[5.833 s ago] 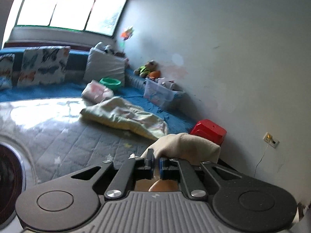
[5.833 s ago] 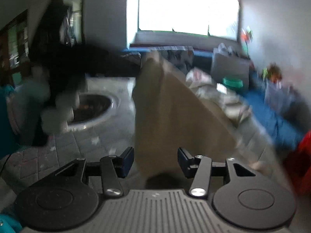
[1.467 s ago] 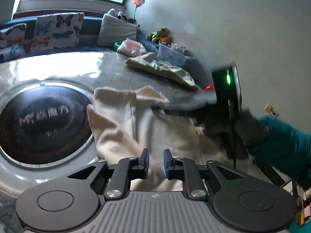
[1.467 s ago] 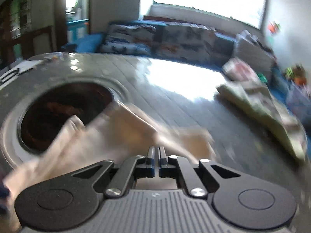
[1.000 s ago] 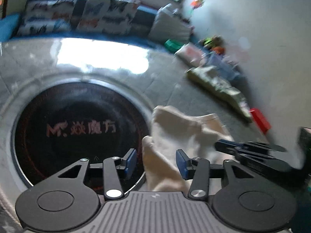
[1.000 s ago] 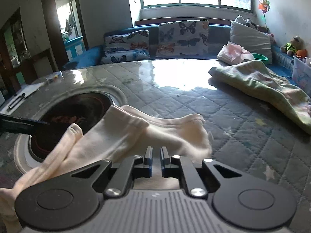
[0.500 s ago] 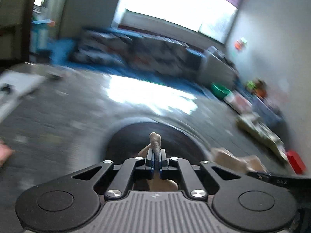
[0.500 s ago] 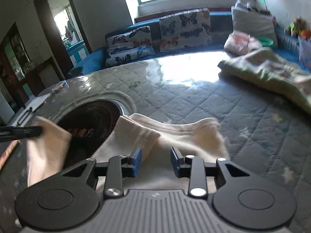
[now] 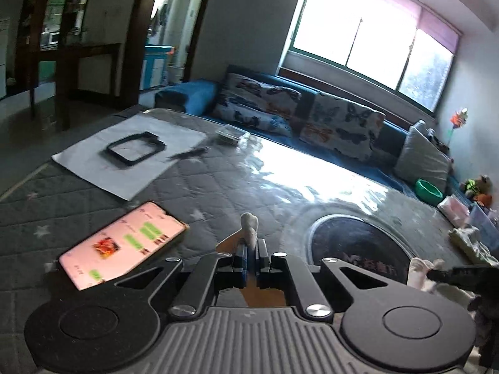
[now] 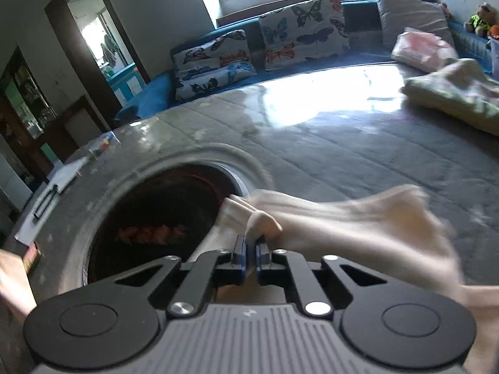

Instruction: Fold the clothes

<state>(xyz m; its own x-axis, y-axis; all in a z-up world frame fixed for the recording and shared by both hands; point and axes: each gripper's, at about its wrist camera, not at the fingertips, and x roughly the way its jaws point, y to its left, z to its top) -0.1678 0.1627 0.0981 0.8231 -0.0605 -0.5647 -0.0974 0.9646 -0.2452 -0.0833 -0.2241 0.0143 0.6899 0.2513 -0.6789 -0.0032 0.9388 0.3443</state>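
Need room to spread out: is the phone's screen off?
No, the phone lies face up beside the left claw, its screen lit pink.

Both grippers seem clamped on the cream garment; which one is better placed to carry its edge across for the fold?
Probably the right gripper: most of the cream garment spreads beside it, while the left gripper pinches only a corner.

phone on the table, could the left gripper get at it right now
Probably not as things stand. The phone lies in the open just left of the left gripper with nothing between them, but its jaws are shut on the cream garment, so it would have to let go first.
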